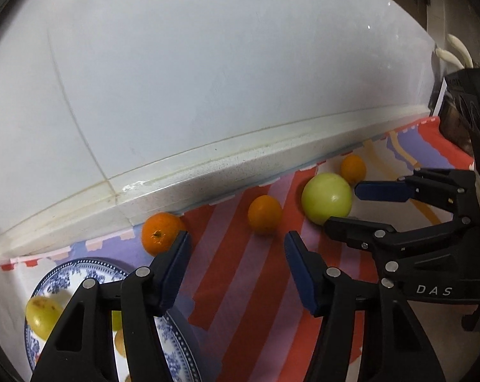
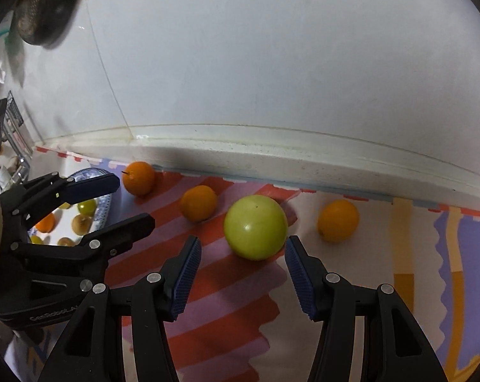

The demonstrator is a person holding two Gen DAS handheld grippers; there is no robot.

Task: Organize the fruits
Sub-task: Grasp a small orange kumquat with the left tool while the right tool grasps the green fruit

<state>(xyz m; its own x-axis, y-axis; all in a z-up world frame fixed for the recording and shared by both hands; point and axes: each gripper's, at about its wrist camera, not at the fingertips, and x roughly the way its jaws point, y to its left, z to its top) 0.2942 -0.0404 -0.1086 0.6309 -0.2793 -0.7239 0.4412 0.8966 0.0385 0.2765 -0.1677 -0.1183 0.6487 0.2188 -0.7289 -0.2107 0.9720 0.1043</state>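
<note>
A large green apple (image 2: 255, 226) lies on the striped mat just ahead of my right gripper (image 2: 242, 242), which is open; its pads do not touch the fruit. Three oranges (image 2: 139, 178) (image 2: 198, 203) (image 2: 338, 220) lie along the back ledge. My left gripper (image 1: 236, 243) is open over the mat with nothing between its fingers. One orange (image 1: 162, 237) sits by its left fingertip and another orange (image 1: 264, 213) lies ahead of it. The apple (image 1: 327, 198) and the right gripper (image 1: 343, 207) show to the right. A blue-patterned plate (image 1: 81, 270) holds several small fruits.
A white wall and a raised white ledge (image 2: 271, 156) close off the back of the mat. The plate (image 2: 103, 213) lies at the mat's left end, partly behind the left gripper (image 2: 133, 202). A dark round object (image 2: 45, 9) hangs at the upper left.
</note>
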